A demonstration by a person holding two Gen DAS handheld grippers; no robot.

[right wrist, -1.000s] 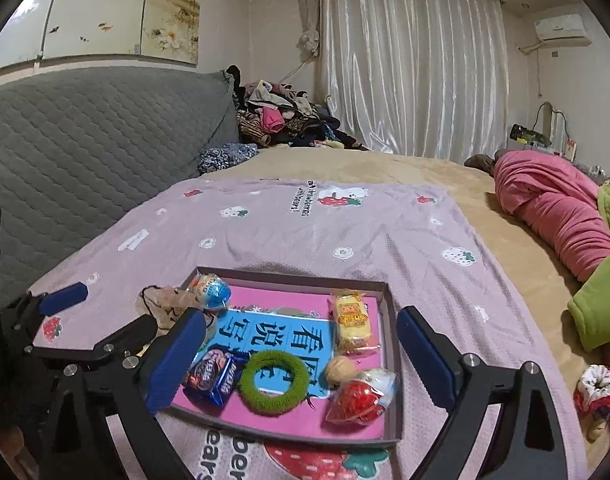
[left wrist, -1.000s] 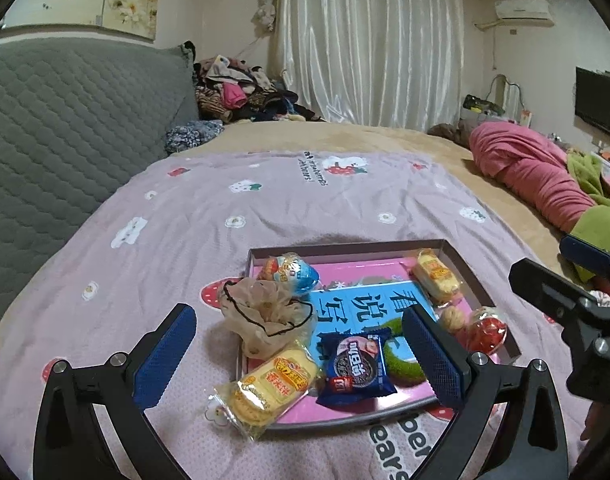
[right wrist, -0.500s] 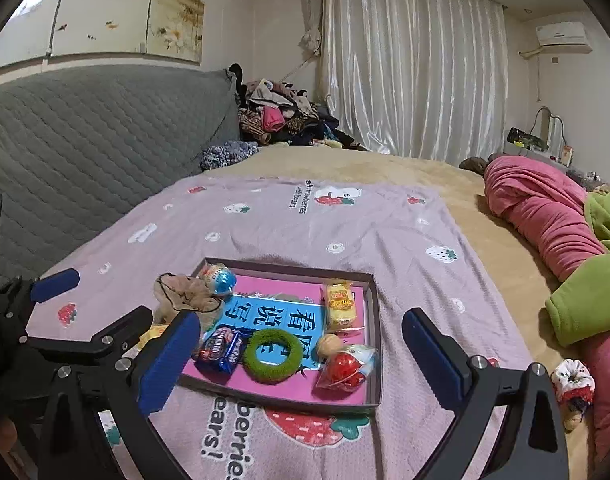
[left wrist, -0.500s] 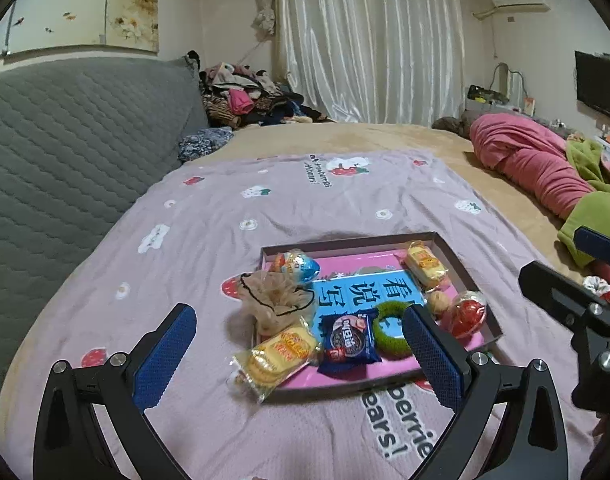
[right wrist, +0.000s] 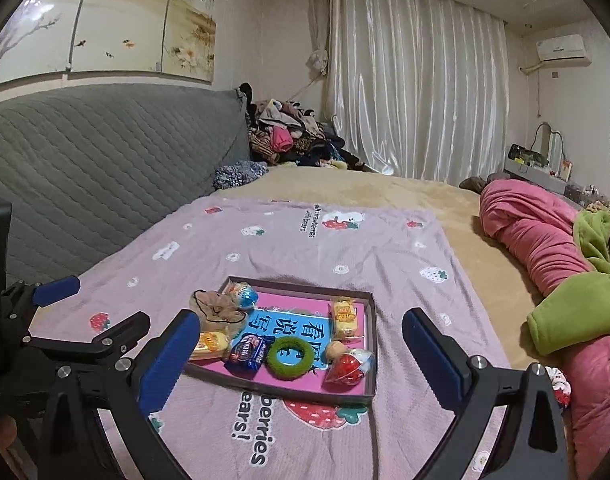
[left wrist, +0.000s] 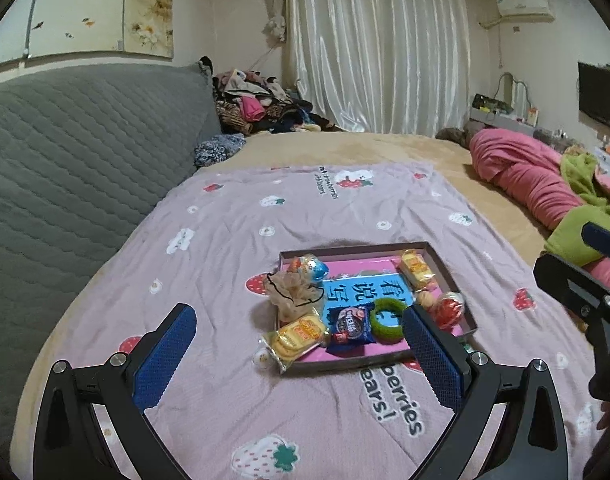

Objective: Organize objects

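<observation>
- The left gripper (left wrist: 299, 354) hangs above the lilac strawberry-print blanket (left wrist: 225, 240) on the bed, near side of the tray; its jaws stand wide apart with nothing between the blue pads.
- The right gripper (right wrist: 301, 354) is likewise spread wide and empty; its jaws have just been opening that last bit, and no object sits between them.
- A shallow dark-rimmed tray (left wrist: 445, 268) with a pink floor lies on the blanket, roughly mid-bed.
- Inside it, flat on the floor, is a blue card with large printed characters (left wrist: 361, 292).
- A green fuzzy ring (right wrist: 291, 357) lies on the near part of that card.
- Just left of the ring is a dark blue biscuit packet (right wrist: 247, 354).
- At the far left corner sits a blue-and-orange wrapped egg-shaped sweet (right wrist: 245, 294).
- A beige mesh scrunchie with a black cord (left wrist: 293, 298) drapes over the tray's left rim, partly in and partly out.
- A yellow snack pack (left wrist: 295, 334) lies over the near left corner of the rim (one end pokes out onto the blanket).
- A second yellow wrapped cake (right wrist: 347, 316) lies by the far right wall.
- A red sweet in clear wrap (right wrist: 347, 368) sits in the near right corner; beside it a small tan round thing (right wrist: 335, 347), possibly a nut.
- Far right, a pink quilt (right wrist: 533, 232) and a green cloth (right wrist: 577, 308) lie bunched on the bed, well apart from the tray.
</observation>
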